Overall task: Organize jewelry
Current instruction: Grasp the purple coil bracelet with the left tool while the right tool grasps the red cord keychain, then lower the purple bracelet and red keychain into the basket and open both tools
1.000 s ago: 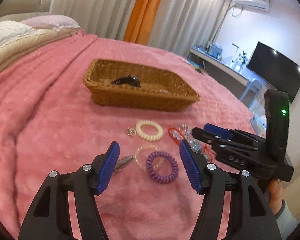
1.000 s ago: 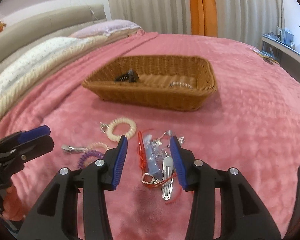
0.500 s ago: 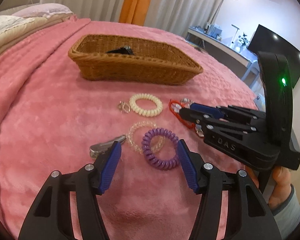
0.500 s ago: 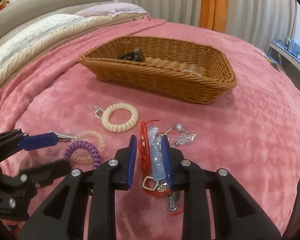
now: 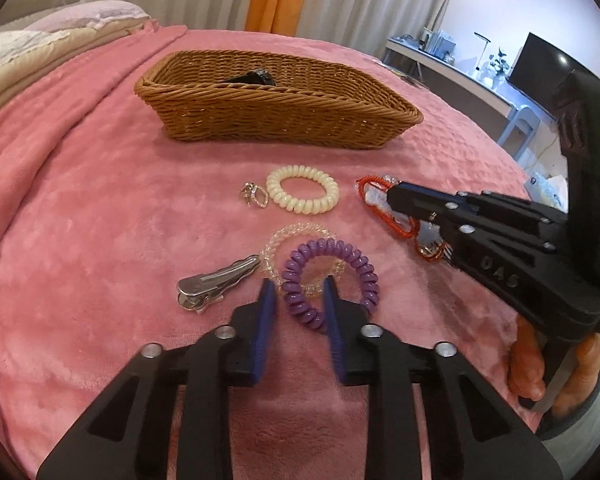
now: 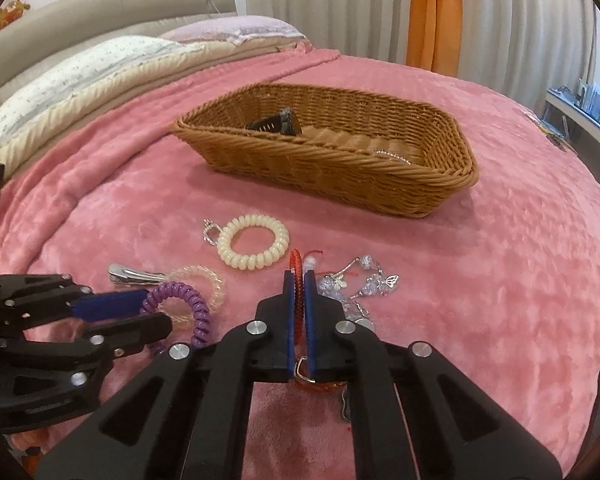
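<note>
Both pairs of jaws are drawn in on jewelry lying on the pink blanket (image 5: 80, 208). On the left gripper (image 5: 298, 296) the jaws are narrow and closing, with the near arc of the purple coil bracelet (image 5: 332, 276) caught between the blue pads; contact seems just made. On the right gripper (image 6: 299, 296) the jaws are pressed together on the red cord bracelet (image 6: 295, 280), a thin strip of it showing in the slit between the pads. Both pieces are judged very light and springy: the coil should squash and may roll or slip out if pinched at its edge, so a hold across the full thickness of one arc is advised; the cord is limp and will dangle, and its metal ring (image 6: 302, 366) below the pads may snag. Just beyond the left jaws a clear coil bracelet (image 5: 288, 240) lies under and touching the purple one and could be dragged along; a silver hair clip (image 5: 216, 284) lies just to their left. Just to the right of the right jaws a silver charm chain (image 6: 356, 286) seems tangled with the cord. Further ahead lie a cream coil bracelet (image 6: 254, 246), then the wicker basket (image 6: 340, 168), unobstructed.
</note>
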`<state>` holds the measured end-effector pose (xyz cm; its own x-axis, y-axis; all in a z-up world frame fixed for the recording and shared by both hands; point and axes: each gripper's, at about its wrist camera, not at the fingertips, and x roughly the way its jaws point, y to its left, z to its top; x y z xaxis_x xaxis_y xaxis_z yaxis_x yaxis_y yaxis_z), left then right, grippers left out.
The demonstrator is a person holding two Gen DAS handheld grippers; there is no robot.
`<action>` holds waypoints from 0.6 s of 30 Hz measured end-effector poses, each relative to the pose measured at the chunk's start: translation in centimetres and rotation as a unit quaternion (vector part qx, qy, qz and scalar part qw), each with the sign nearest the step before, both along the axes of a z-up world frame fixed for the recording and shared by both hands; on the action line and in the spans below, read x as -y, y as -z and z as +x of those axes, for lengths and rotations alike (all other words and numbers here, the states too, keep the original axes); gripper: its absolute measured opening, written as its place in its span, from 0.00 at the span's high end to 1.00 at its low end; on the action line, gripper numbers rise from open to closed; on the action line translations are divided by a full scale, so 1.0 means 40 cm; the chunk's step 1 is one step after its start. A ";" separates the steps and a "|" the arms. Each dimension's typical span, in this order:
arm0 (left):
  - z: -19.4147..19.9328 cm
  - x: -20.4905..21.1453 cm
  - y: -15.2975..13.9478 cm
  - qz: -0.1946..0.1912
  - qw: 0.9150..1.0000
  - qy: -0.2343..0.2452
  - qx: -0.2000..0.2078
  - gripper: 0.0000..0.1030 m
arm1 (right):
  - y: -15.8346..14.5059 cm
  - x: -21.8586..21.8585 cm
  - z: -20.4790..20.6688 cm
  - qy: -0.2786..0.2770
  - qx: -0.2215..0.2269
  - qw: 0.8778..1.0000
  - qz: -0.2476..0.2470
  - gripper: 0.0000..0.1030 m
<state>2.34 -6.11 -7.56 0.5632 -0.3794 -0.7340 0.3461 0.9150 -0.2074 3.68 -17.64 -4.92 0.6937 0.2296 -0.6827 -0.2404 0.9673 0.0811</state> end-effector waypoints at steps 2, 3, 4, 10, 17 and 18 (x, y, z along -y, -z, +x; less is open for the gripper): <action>-0.004 0.008 -0.002 0.009 1.000 0.001 0.008 0.88 | -0.009 0.011 -0.007 -0.003 0.008 1.000 0.016 0.97; -0.008 0.010 -0.004 0.011 1.000 0.001 0.011 0.90 | -0.014 0.018 -0.010 -0.006 0.011 1.000 0.027 0.97; -0.011 0.011 -0.007 0.012 1.000 0.001 0.016 0.91 | -0.018 0.025 -0.013 -0.008 0.014 0.999 0.038 0.97; -0.025 -0.008 -0.021 -0.010 0.999 -0.003 0.032 0.91 | -0.031 0.073 -0.016 -0.015 0.008 0.994 0.105 0.97; -0.033 -0.028 -0.030 -0.034 0.998 -0.008 0.043 0.91 | -0.056 0.094 -0.038 -0.032 0.003 0.987 0.157 0.97; -0.035 -0.030 -0.033 -0.036 0.998 -0.009 0.047 0.91 | -0.062 0.097 -0.042 -0.031 0.007 0.987 0.157 0.97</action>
<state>0.94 -4.89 -6.24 0.6349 -0.4195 -0.6487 0.3515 0.9047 -0.2410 2.01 -21.51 -2.43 0.6801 0.4711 -0.5616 -0.3014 0.8781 0.3717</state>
